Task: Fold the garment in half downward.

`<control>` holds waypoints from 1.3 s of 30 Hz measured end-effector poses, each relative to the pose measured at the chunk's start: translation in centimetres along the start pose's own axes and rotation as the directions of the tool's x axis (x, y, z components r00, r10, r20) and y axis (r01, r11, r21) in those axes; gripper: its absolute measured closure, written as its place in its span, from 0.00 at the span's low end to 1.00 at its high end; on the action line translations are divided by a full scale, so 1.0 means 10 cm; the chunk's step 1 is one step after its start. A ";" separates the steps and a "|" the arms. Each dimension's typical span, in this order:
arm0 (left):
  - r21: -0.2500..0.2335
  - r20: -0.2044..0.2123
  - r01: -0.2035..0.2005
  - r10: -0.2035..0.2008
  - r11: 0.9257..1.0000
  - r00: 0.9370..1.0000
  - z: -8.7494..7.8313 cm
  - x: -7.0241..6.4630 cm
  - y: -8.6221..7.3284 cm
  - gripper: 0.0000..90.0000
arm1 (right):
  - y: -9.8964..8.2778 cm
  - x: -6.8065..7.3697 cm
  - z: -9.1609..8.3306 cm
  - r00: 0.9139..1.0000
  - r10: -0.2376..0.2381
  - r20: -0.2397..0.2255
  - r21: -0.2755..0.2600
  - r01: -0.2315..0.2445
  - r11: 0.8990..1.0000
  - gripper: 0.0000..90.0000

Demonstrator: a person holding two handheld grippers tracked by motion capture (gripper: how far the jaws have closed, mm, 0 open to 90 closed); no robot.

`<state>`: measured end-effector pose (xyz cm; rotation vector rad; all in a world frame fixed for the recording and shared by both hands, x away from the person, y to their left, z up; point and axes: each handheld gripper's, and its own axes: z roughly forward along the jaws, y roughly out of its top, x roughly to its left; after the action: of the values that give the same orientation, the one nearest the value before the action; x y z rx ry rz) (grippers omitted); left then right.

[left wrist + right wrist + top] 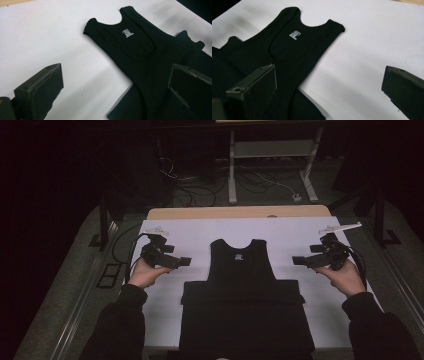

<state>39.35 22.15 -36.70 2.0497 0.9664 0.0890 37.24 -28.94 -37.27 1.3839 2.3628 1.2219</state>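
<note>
White table cover under black tank top, left claw and right claw both wide, empty.

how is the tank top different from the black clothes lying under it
The tank top lies spread flat on top, sleeveless, with a scooped neck and a small white label. The folded black garment under it is wider, nearer the person, and forms a plain block with straight edges. Both are black and rest on the white table cover.

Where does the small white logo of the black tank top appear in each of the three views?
High view: the white logo is at the centre, just under the neckline of the black tank top.
Left gripper view: upper middle, right of centre.
Right gripper view: upper left of centre.
Shared landmark: the scooped neckline directly above the logo.
</note>
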 end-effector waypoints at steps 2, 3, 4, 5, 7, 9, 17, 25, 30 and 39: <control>0.013 0.000 -0.005 0.005 1.000 1.000 0.02 0.01 0.02 0.00 | 0.04 0.01 0.00 1.000 -0.005 0.001 -0.001 0.005 1.000 0.00; 0.017 -0.001 -0.008 0.008 1.000 1.000 0.03 0.02 0.04 0.00 | 0.06 0.01 0.00 1.000 -0.008 0.001 0.000 0.008 1.000 0.00; 0.019 -0.001 -0.010 0.010 1.000 1.000 0.03 0.02 0.05 0.00 | 0.08 0.01 0.00 1.000 -0.008 0.003 0.000 0.008 1.000 0.00; 0.021 -0.001 -0.013 0.013 1.000 1.000 0.03 0.02 0.07 0.00 | 0.09 0.01 0.01 1.000 -0.009 0.003 -0.001 0.009 1.000 0.00; 0.022 -0.002 -0.014 0.014 1.000 1.000 0.04 0.03 0.10 0.00 | 0.12 0.00 0.01 1.000 -0.012 0.006 0.000 0.012 1.000 0.00; 0.034 -0.006 -0.023 0.024 0.999 1.000 0.06 0.05 0.13 0.00 | 0.15 0.00 0.02 1.000 -0.010 0.007 0.003 0.010 1.000 0.00; 0.048 -0.007 -0.028 0.028 0.998 1.000 0.11 0.08 0.24 0.00 | 0.23 -0.02 0.08 1.000 -0.011 0.005 0.010 0.011 1.000 0.00; 0.053 -0.021 -0.019 0.020 0.998 1.000 0.16 0.12 0.37 0.00 | 0.36 -0.01 0.12 1.000 -0.021 0.008 0.021 0.021 1.000 0.00; 0.061 -0.027 -0.024 0.025 0.998 0.999 0.21 0.13 0.45 0.00 | 0.45 0.00 0.17 1.000 -0.029 0.009 0.023 0.029 0.999 0.00; 0.082 -0.016 -0.039 0.041 0.996 0.999 0.39 0.13 0.50 0.00 | 0.53 0.00 0.32 1.000 -0.031 0.000 0.028 0.031 0.999 0.00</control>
<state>44.80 18.72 -35.98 2.1467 0.9544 0.0905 42.34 -25.76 -35.62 1.3500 2.4006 1.1853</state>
